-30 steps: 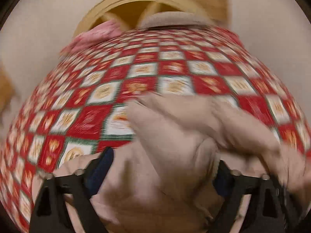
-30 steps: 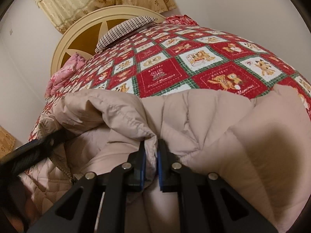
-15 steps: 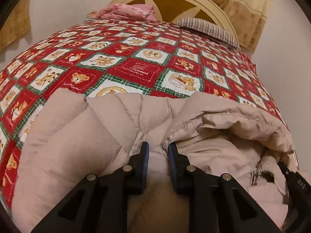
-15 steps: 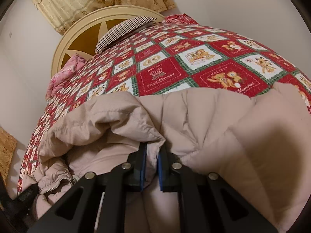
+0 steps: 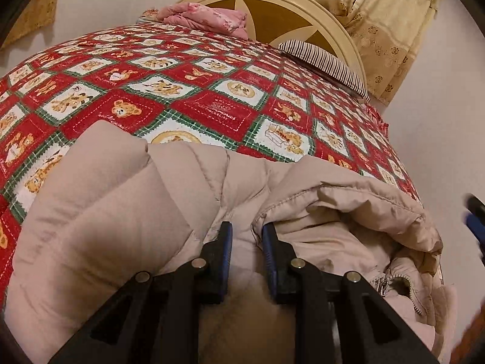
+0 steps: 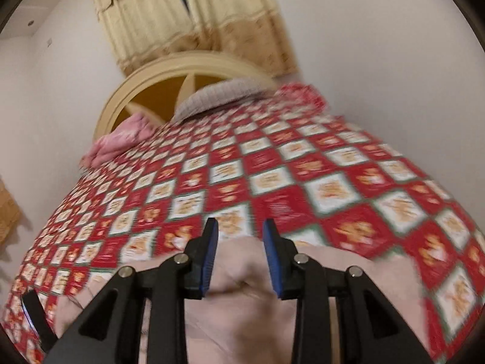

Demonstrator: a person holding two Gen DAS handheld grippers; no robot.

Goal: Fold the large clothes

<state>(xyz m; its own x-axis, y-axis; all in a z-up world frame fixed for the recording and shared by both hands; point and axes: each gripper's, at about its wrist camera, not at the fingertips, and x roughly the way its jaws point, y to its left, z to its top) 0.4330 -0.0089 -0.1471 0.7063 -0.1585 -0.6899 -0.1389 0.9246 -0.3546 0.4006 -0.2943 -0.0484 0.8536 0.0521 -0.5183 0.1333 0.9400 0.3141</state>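
One jacket, beige and quilted, lies at the near end of the bed on the quilt. Its padded body spreads flat to the left in the left wrist view; to the right, its fabric is bunched into a rolled fold with a stitched hem on top. A zipper shows at the lower right of that bunch.

Left gripper: the jaws stand narrowly apart, with jacket fabric between the blue pads. The right pad lies against the edge of the rolled fold. Whether the pads press on the cloth cannot be told.

Right gripper: the jaws have just been opening and now stand spread. Nothing is between the pads; the jacket lies below them, apart from them. This view is motion-blurred. In the left wrist view, a blurred part of the right gripper shows at the right edge, clear of the jacket.

Quilt: red, white and green squares with bear prints, covering the bed up to the far end. A pink cloth and a striped pillow lie at that far end, against the rounded cream headboard. Yellow curtains hang behind the headboard on a pale wall.
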